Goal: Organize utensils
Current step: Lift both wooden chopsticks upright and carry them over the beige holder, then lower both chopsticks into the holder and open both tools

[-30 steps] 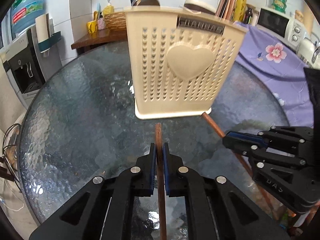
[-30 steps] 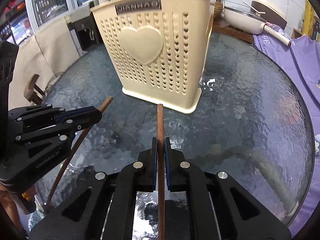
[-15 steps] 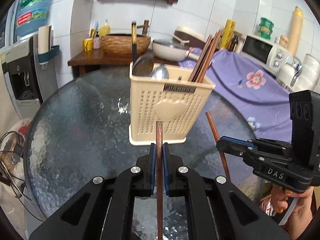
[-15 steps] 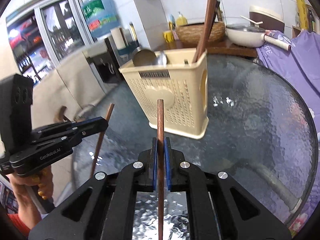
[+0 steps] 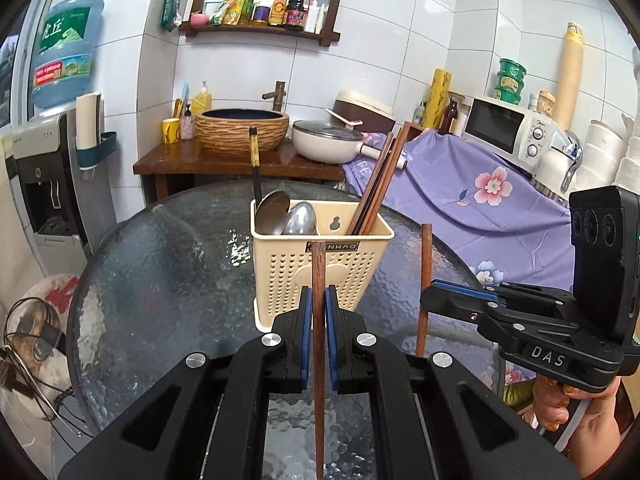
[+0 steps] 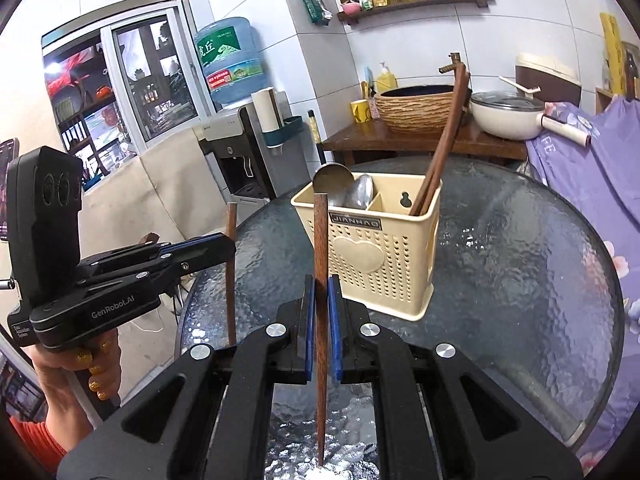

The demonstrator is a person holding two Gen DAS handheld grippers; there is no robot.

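Above the round glass counter (image 5: 152, 280), the left gripper (image 5: 319, 312) is clenched on a dark wooden chopstick (image 5: 318, 280), blue pads pressing its shaft. The right gripper (image 6: 319, 304) grasps a second chopstick (image 6: 320, 248) the same way. Both sticks stand nearly upright, clear of the glass. Near the counter's far edge, the cream perforated utensil holder (image 5: 320, 276) carries spoons (image 5: 300, 220) in one compartment and chopsticks (image 5: 376, 184) in the other.

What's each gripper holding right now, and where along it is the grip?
The left gripper and the right gripper each pinch one brown wooden chopstick, left chopstick and right chopstick, near mid-length, thick end up and tapered end hanging below.
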